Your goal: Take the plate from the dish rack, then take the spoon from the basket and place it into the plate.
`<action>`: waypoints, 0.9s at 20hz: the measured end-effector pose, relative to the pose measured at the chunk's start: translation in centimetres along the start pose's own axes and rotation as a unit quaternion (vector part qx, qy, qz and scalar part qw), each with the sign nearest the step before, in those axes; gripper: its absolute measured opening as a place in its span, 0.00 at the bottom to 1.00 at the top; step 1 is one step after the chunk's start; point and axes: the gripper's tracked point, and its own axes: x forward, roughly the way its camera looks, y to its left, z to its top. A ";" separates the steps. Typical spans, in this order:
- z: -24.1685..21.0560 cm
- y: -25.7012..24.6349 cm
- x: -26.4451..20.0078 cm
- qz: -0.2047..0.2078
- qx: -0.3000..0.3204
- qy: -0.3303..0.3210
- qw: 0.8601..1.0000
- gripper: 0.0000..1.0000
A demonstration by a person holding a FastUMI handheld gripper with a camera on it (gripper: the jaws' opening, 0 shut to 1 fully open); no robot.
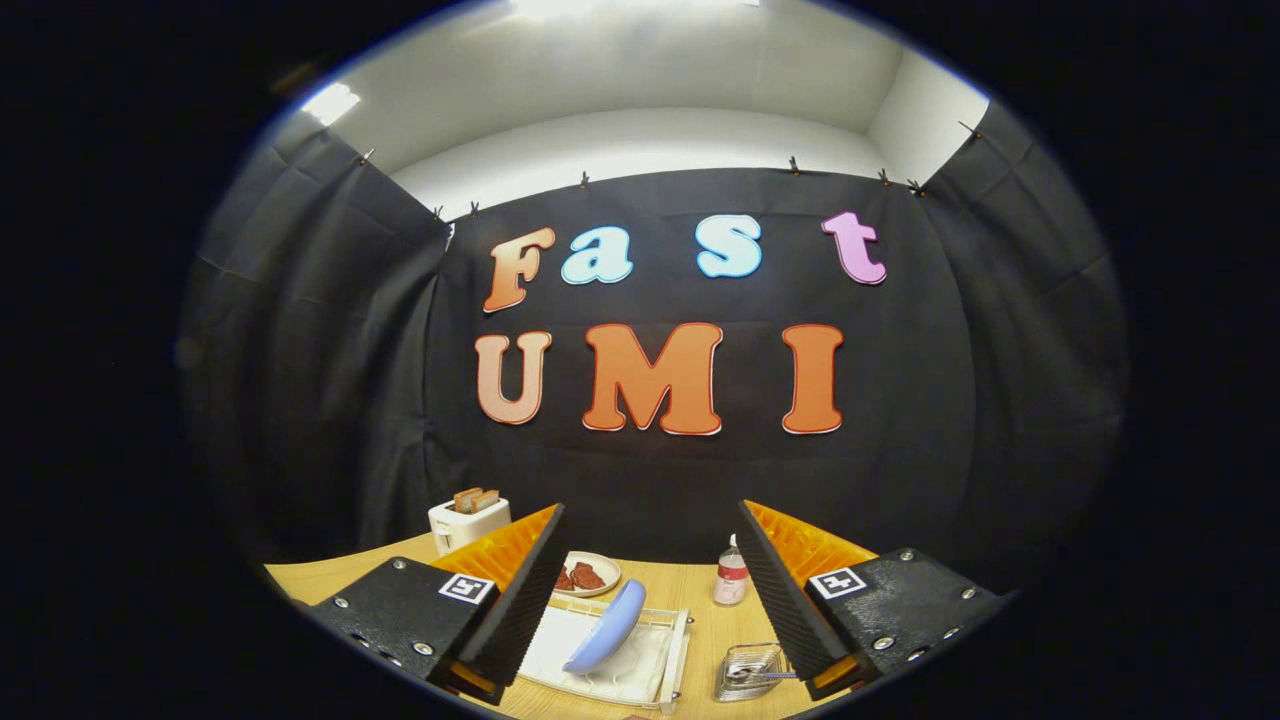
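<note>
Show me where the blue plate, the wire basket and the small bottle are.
blue plate [607, 627]: gripper view, middle of its tilted face.
wire basket [748, 672]: gripper view, its wire wall.
small bottle [731, 580]: gripper view, its body.

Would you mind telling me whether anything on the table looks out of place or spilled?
Nothing stands out. The blue plate leans in the dish rack, the spoon lies in its basket, and the gripper hangs open above them.

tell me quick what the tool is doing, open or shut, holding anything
Tool: open, fingers wide apart, holding nothing. The blue plate stands in the dish rack between and below them, untouched.
</note>
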 end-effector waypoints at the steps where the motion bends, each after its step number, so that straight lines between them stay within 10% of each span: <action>1: -0.3 0.2 0.4 0.003 0.003 0.006 1.000 0.99; 9: -6.7 2.1 4.1 0.027 0.032 0.113 0.993 0.99; 18: -18.2 3.5 8.4 0.034 0.056 0.337 0.939 0.98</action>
